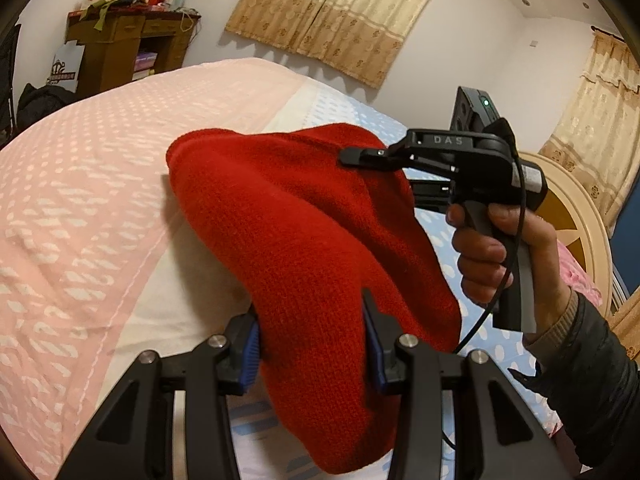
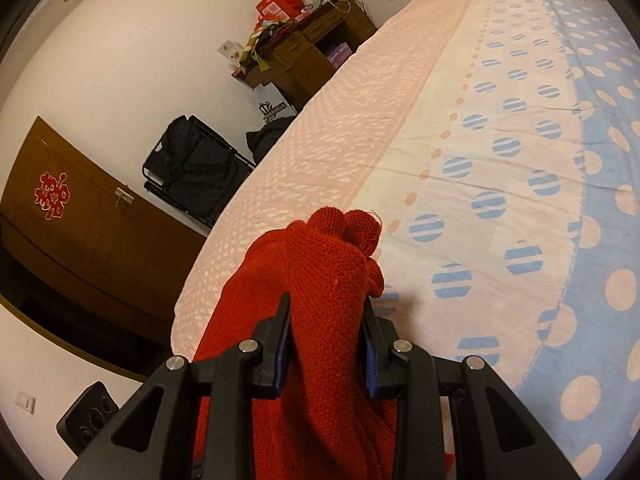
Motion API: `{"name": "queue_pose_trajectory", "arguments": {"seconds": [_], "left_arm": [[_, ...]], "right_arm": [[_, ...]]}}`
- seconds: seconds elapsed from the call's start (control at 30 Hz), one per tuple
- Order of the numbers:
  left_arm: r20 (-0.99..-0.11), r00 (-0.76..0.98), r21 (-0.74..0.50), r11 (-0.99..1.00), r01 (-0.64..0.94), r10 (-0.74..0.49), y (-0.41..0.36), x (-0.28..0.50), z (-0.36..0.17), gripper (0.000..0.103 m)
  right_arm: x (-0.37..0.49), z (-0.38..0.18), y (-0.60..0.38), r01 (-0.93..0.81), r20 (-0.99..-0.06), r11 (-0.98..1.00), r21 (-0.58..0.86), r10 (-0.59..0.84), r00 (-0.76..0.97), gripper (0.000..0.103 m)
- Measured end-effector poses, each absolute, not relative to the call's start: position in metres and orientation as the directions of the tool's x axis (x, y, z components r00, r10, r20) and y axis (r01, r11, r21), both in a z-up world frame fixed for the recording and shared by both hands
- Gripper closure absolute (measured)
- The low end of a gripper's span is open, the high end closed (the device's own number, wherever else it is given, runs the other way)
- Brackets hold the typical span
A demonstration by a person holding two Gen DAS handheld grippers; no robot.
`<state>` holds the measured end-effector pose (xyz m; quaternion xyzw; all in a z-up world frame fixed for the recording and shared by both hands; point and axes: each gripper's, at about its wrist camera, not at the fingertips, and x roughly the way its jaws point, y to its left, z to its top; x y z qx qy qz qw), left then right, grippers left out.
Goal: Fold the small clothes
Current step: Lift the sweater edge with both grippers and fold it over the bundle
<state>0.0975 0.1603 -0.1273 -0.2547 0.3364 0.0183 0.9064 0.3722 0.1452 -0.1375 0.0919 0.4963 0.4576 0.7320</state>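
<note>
Red knitted garment (image 1: 312, 248), soft and thick, lifted clear above the bed with its pink-patterned, white and blue polka-dot cover (image 1: 80, 184), slung between two grips and not yet laid flat. Near end bunched between the blue-padded fingers of the left tongs (image 1: 312, 344), pads pressed into the wool on both sides, so pinching the knit. Far edge caught by the right tongs (image 1: 360, 157), tips pressed together on the cloth beyond the garment's upper right, held by a bare hand (image 1: 492, 248) on the grey grip; from the right wrist view, the same right tongs (image 2: 328, 344) squeezing a thick gathered wad of the red knit, a cuff-like end poking out past the fingers. Probably held by two separated points to let the weight hang and the fabric open out, since a bunched knit cannot be folded until spread; likely next need: pulling the grips apart and lowering onto the bed below. Risk as judged: heavy wool slipping from a thick, uneven pinch. Farther off from the garment, beyond the bed's far edge, a brown wooden cabinet (image 1: 120, 48) piled with clutter against the wall, beige patterned curtains (image 1: 332, 12) above, and a cream headboard (image 1: 576, 216) behind the hand.
</note>
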Motion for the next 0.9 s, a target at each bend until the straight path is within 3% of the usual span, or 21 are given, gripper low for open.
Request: {"name": "queue_pose_trajectory", "arguments": {"seconds": [0.57,0.9], "left_arm": [[-0.65,0.749,-0.444,0.866,-0.231,-0.133,0.159,0.093,-0.138,0.059],[-0.654,0.745,-0.454,0.857,-0.244,-0.135,0.162,0.097,-0.142,0.057]], "right_arm": [[0.383,-0.168,0.154,-0.534,-0.675,0.61,0.585,0.731,0.096,0.073],[0.376,-0.167,0.164,-0.598,-0.721,0.639,0.483,0.678,0.141,0.071]]}}
